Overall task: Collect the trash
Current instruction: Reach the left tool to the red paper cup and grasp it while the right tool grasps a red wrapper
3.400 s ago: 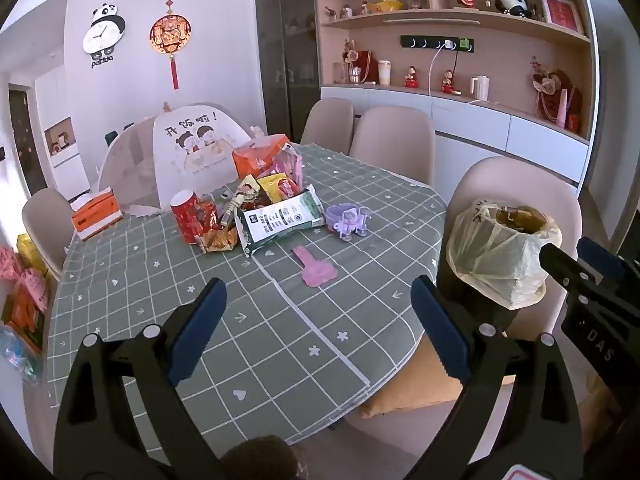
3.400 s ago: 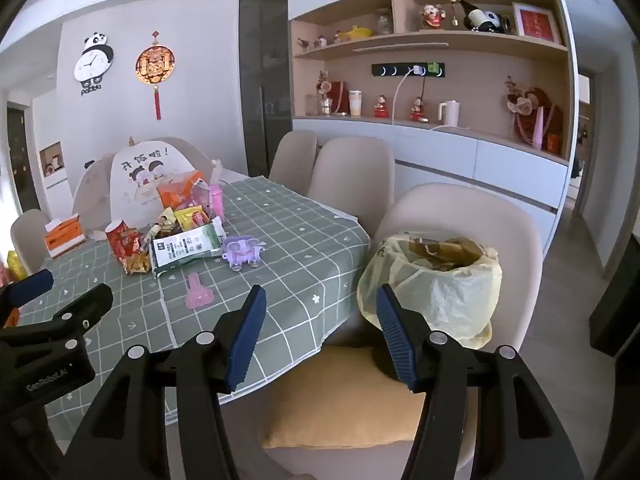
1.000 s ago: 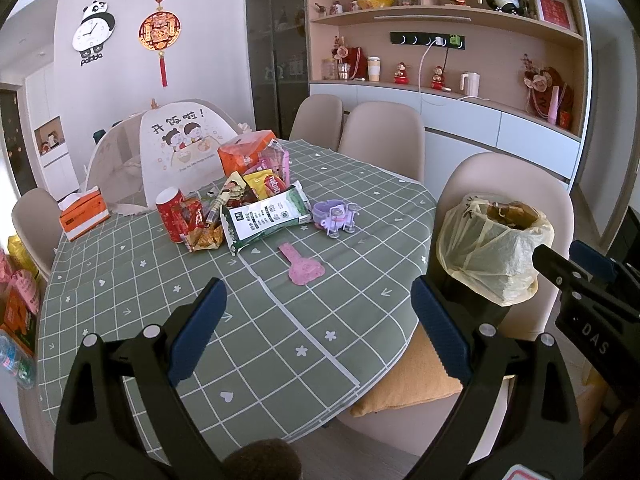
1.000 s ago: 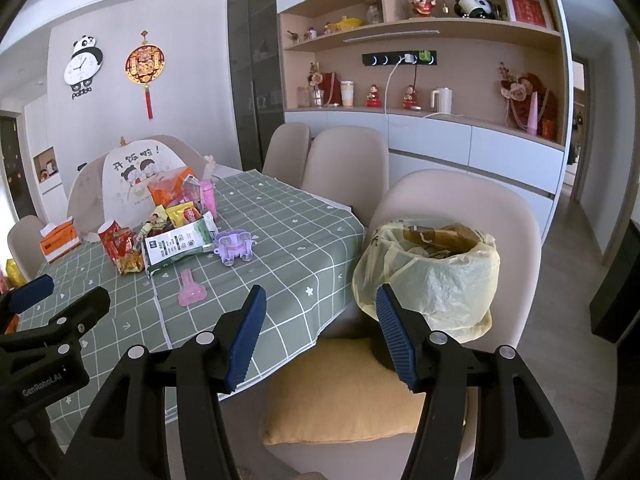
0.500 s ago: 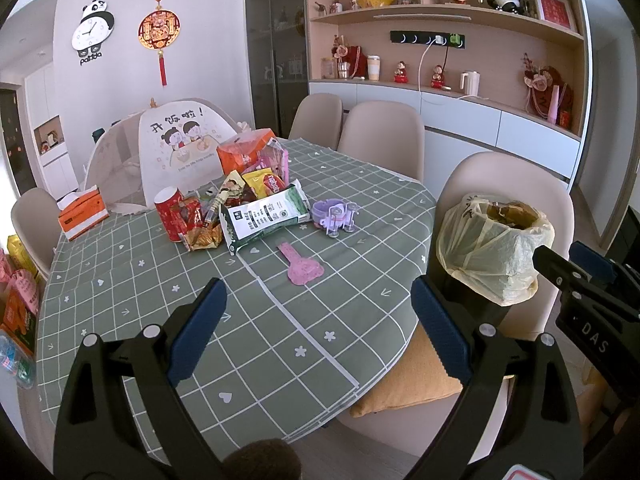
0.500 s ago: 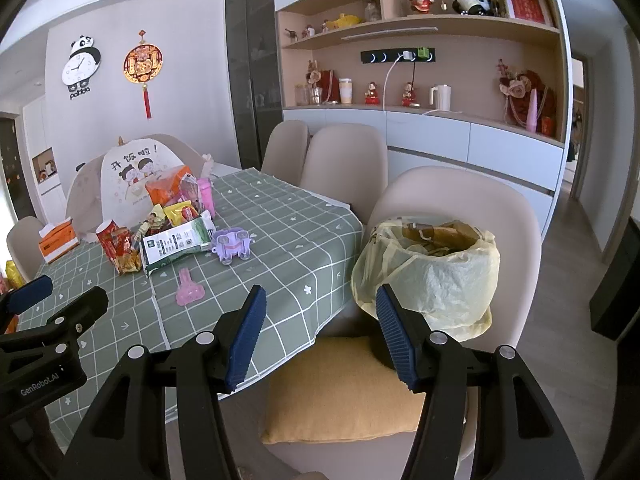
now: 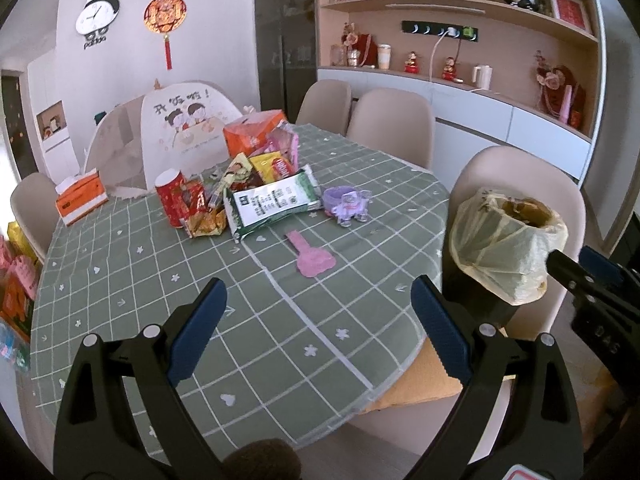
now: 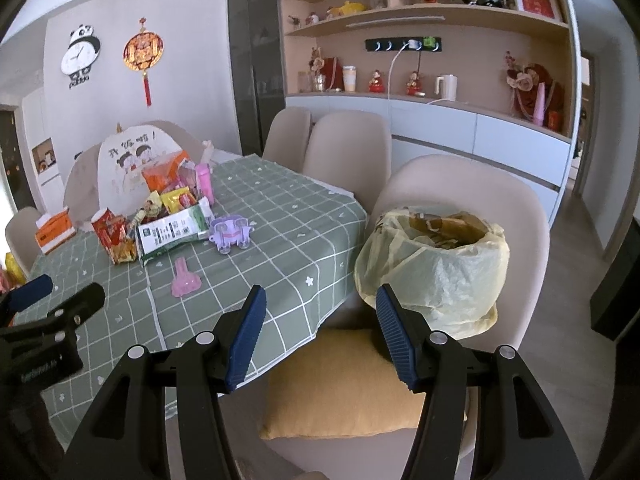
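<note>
A pile of snack wrappers (image 7: pixel 248 184) lies on the far part of the green checked table (image 7: pixel 160 280), with a red can (image 7: pixel 170 198), a white and green packet (image 7: pixel 272 204), a purple plastic piece (image 7: pixel 346 204) and a pink flat piece (image 7: pixel 312 260). The pile also shows in the right wrist view (image 8: pixel 160 216). A bin lined with a yellow bag (image 8: pixel 436 268) stands on a beige chair (image 8: pixel 500 200). My left gripper (image 7: pixel 318 328) is open and empty above the table's near edge. My right gripper (image 8: pixel 320 328) is open and empty, near the bin.
An orange tissue box (image 7: pixel 80 200) and a mesh food cover (image 7: pixel 176 132) stand at the table's back. A yellow cushion (image 8: pixel 340 388) lies on the chair seat. More beige chairs (image 7: pixel 388 128) ring the table. Shelves with ornaments (image 7: pixel 460 40) line the right wall.
Both views have shifted only slightly; the grippers stay open and nothing on the table has moved.
</note>
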Available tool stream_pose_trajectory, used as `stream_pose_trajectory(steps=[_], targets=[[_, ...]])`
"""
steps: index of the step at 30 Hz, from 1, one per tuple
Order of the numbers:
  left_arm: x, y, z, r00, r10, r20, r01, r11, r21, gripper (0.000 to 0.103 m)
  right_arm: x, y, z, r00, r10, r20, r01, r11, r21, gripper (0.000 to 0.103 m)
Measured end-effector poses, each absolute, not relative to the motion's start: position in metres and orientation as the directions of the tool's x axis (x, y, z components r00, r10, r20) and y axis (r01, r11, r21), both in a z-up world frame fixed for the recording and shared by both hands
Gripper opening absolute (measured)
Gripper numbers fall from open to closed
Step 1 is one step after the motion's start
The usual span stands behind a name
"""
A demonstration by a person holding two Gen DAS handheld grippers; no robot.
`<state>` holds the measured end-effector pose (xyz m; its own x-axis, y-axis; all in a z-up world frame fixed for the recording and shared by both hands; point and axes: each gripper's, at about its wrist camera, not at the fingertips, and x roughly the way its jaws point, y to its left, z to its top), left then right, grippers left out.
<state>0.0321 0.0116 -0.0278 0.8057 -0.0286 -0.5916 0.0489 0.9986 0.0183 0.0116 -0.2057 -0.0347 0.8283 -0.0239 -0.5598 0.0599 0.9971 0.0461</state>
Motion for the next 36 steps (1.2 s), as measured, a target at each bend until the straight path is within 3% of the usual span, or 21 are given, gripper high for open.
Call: stream_pose_trajectory(steps=[8,20,30,36], targets=[[0.090,0.092,-0.047,0.797,0.035,-0.603,-0.058,0.998,-0.019,0.089,0.050,-0.174,-0.045,0.781,0.007,-0.625,-0.016,1.000,-0.009,0.054],[0.205,0.238,-0.054,0.724,-0.050,-0.688,-0.056,0.990,-0.132,0.094,0.120,-0.087,-0.045,0.722,0.037,-0.691,-0.084,0.996,-0.035,0.054],[0.268,0.292,-0.060,0.693,-0.240,-0.680,0.113,0.968,-0.226,0.072,0.157,-0.004,-0.065,0.689,0.061,-0.723,-0.127,0.991,-0.037,0.054],[0.274,0.316,-0.044,0.722,-0.215,-0.658,0.078,0.970,-0.231,0.071,0.183,0.057,-0.069,0.643,0.237,-0.728,-0.314,0.949,0.031,0.054]])
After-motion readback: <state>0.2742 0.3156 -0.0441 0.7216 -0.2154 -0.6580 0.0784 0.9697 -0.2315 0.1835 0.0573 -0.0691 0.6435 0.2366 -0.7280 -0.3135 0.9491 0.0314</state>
